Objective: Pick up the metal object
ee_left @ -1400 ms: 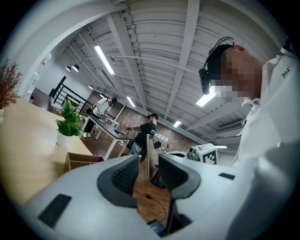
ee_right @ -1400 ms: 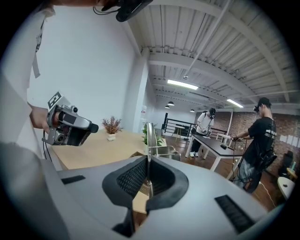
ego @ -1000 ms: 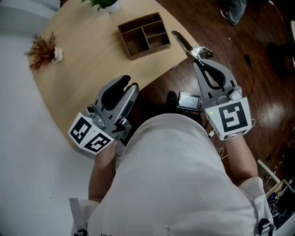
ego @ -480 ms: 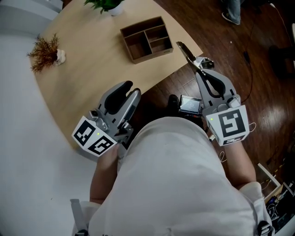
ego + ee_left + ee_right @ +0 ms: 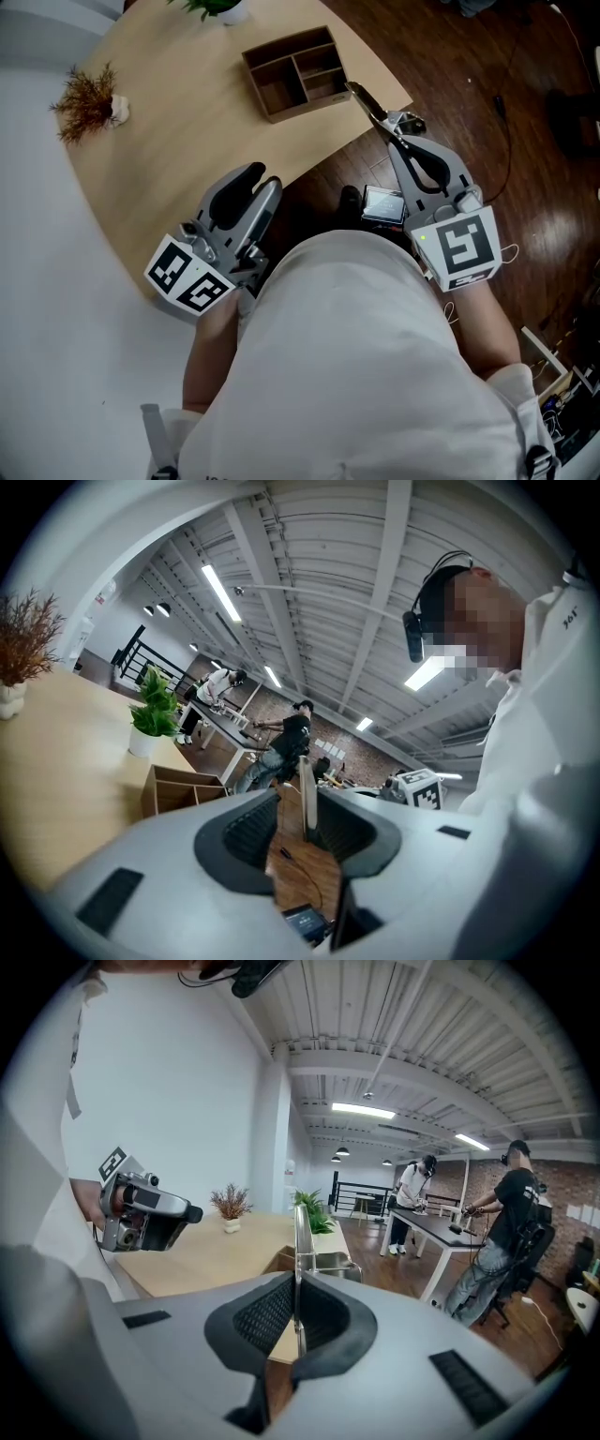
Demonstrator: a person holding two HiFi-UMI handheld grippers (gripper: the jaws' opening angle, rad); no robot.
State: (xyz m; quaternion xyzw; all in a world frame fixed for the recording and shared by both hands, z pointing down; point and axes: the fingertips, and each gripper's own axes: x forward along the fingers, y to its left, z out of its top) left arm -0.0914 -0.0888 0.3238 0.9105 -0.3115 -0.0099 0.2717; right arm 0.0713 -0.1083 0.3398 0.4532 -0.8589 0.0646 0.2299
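The metal object (image 5: 368, 100) is a long flat blade. My right gripper (image 5: 397, 131) is shut on its near end, over the wooden floor just off the table's edge. Its tip reaches close to the wooden organizer box (image 5: 265, 58). In the right gripper view the blade (image 5: 299, 1237) stands upright between the pads of the right gripper (image 5: 297, 1321). My left gripper (image 5: 259, 180) hovers at the table's (image 5: 169, 131) near edge, slightly open and holding nothing. Through the gap of the left gripper (image 5: 298, 841) the blade (image 5: 307, 794) shows farther off.
A dried plant (image 5: 86, 98) and a green potted plant (image 5: 211, 7) stand at the table's far side. A small screen device (image 5: 382, 203) lies on the floor between the grippers. People work at a desk (image 5: 441, 1227) in the background.
The right gripper with the blade has shifted slightly left, bringing the tip nearer the organizer box. The left gripper has hardly moved.
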